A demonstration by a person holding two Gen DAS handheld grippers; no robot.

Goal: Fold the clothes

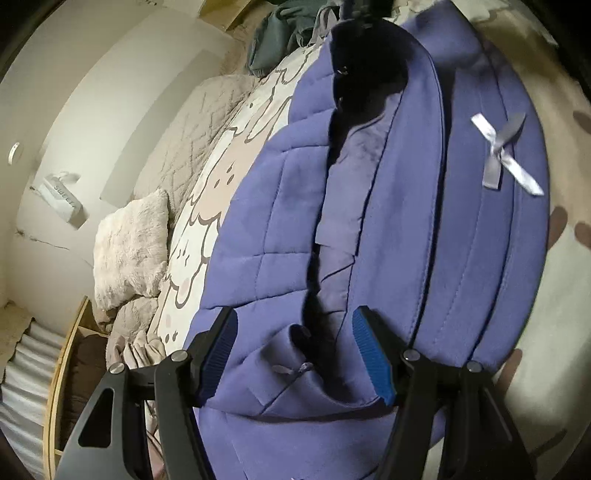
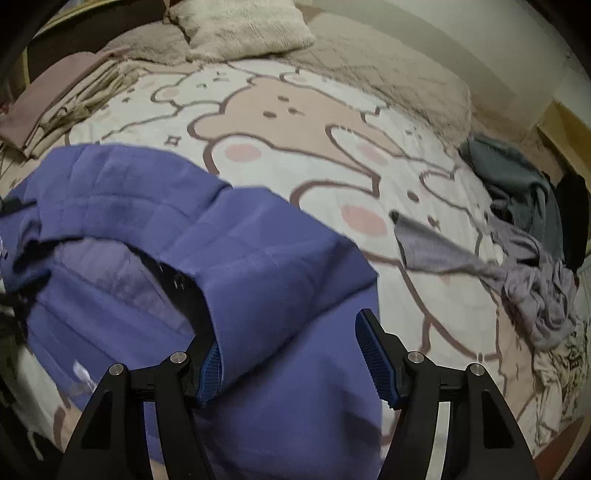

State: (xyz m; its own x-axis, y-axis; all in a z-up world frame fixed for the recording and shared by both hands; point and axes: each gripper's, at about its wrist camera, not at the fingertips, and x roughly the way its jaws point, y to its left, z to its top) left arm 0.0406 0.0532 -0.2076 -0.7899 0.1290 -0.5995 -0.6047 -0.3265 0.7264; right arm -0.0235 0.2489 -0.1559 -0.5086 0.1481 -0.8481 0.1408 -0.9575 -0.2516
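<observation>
A purple quilted jacket (image 1: 399,206) lies spread on the bear-print bedspread (image 1: 221,173), with a silver ribbon bow (image 1: 506,155) on it. My left gripper (image 1: 295,354) is open, its blue-padded fingers standing apart over the jacket's folded near edge. In the right wrist view the same jacket (image 2: 207,258) lies at the lower left of the bedspread (image 2: 295,129), one part lifted and folded over. My right gripper (image 2: 291,362) is open, with jacket fabric lying between its fingers and against the left pad (image 2: 210,369).
A fluffy cream pillow (image 2: 240,26) and beige blanket lie at the head of the bed. A folded stack of clothes (image 2: 55,107) sits at the far left. A pile of grey, green and black garments (image 2: 528,236) lies at the right edge.
</observation>
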